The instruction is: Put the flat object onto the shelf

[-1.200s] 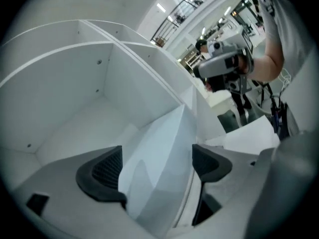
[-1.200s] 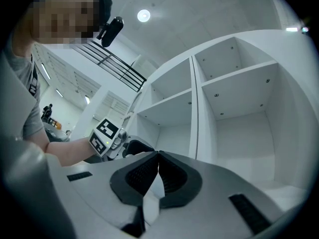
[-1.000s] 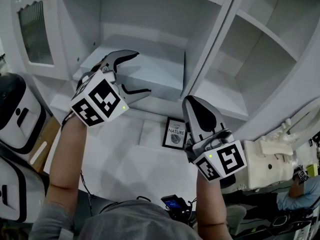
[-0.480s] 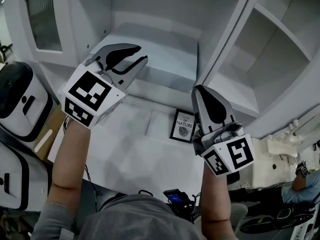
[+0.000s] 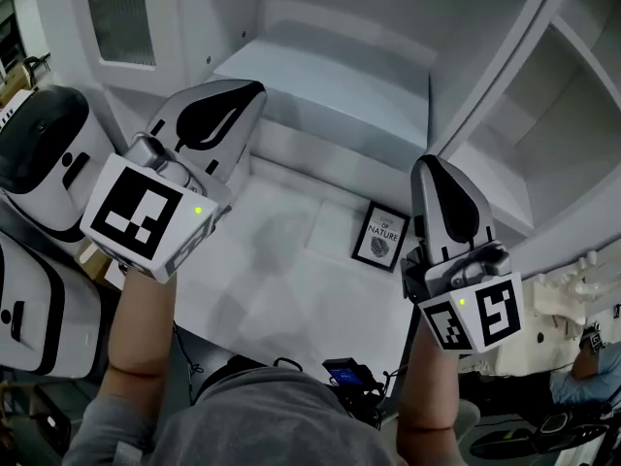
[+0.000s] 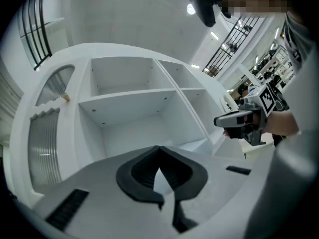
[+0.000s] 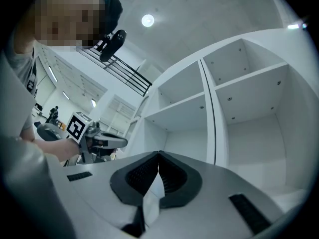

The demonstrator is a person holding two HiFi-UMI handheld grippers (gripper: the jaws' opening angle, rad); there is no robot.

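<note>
A flat white box (image 5: 335, 100) lies on the low shelf of the white cabinet (image 5: 505, 192). My left gripper (image 5: 254, 89) hangs just left of the box's near corner, apart from it. Its jaws have just been closing and now meet with nothing between them, as the left gripper view shows (image 6: 159, 147). My right gripper (image 5: 432, 161) is shut and empty too (image 7: 159, 153); it points at the cabinet's upright divider, right of the box. Each gripper view shows the other gripper at the side: the right one (image 6: 239, 119) and the left one (image 7: 107, 141).
A small black-framed picture (image 5: 381, 236) leans on the white counter (image 5: 272, 270) below the shelf. White-and-black appliances (image 5: 39, 153) stand at the left. A glass cabinet door (image 5: 121, 13) is upper left. A white ornate object (image 5: 592, 280) and a person (image 5: 582, 382) are at the right.
The left gripper has drawn back from the flat box toward the lower left, rolled, and gone from open to shut with nothing in it. The right gripper has kept its place.
</note>
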